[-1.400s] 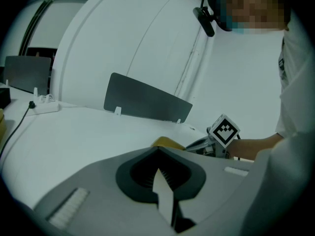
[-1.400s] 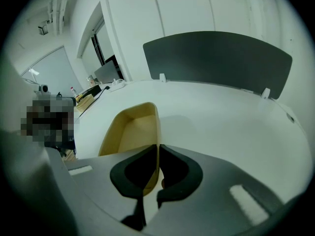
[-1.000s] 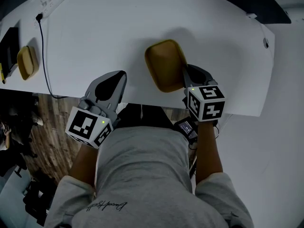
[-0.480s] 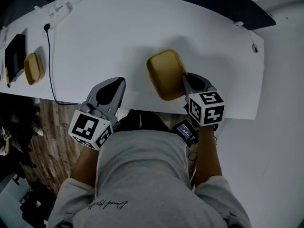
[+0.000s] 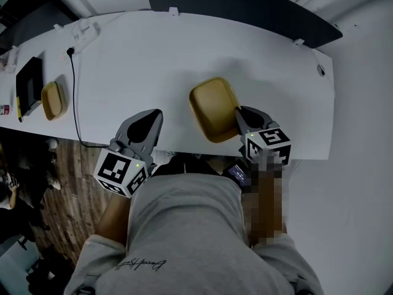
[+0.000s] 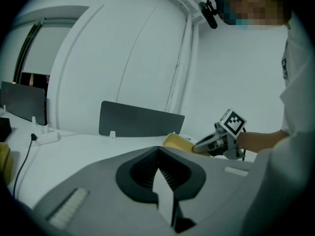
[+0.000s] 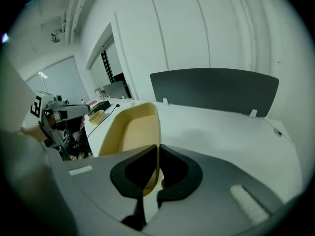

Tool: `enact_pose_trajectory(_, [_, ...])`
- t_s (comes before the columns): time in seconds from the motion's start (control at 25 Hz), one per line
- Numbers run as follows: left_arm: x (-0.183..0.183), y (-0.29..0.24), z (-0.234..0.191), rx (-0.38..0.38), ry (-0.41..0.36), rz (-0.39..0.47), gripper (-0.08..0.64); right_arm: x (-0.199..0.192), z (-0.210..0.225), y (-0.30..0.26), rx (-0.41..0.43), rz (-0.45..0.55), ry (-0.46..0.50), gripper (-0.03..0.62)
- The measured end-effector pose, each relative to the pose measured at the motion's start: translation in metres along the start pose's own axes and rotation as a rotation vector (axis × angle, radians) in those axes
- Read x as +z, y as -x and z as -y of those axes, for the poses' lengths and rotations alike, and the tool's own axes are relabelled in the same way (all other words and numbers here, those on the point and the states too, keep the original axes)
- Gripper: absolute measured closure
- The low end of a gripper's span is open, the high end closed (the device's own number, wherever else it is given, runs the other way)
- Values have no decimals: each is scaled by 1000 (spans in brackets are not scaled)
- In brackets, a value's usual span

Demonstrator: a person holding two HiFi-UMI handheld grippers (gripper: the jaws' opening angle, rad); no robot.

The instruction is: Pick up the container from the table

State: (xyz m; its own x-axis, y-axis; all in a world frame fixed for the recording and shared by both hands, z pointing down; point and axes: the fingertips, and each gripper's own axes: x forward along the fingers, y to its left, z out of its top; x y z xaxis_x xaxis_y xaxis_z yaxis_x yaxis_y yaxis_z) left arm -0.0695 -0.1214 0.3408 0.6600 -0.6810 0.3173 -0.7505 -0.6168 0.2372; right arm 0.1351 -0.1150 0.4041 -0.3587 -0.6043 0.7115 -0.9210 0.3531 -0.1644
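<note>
Container, mustard-yellow, shallow, round-cornered, rim between right gripper jaws

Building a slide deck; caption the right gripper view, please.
Right gripper shut on the yellow container wall, white table behind.

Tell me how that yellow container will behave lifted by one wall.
Probably light: the container looks thin-walled and empty. Gripped on one wall only by the right claw, it may tilt. It seems stiff, no sagging visible.
</note>
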Motion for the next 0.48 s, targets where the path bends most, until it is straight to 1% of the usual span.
enact_pose_trajectory(0.24, [8, 6, 10, -11, -17, 0, 558, 11, -7, 18, 13, 33, 7, 563])
enact_pose_trajectory(0.48, [15, 13, 20, -12, -75, -5, 558, 13, -19, 28, 48, 45, 15, 563])
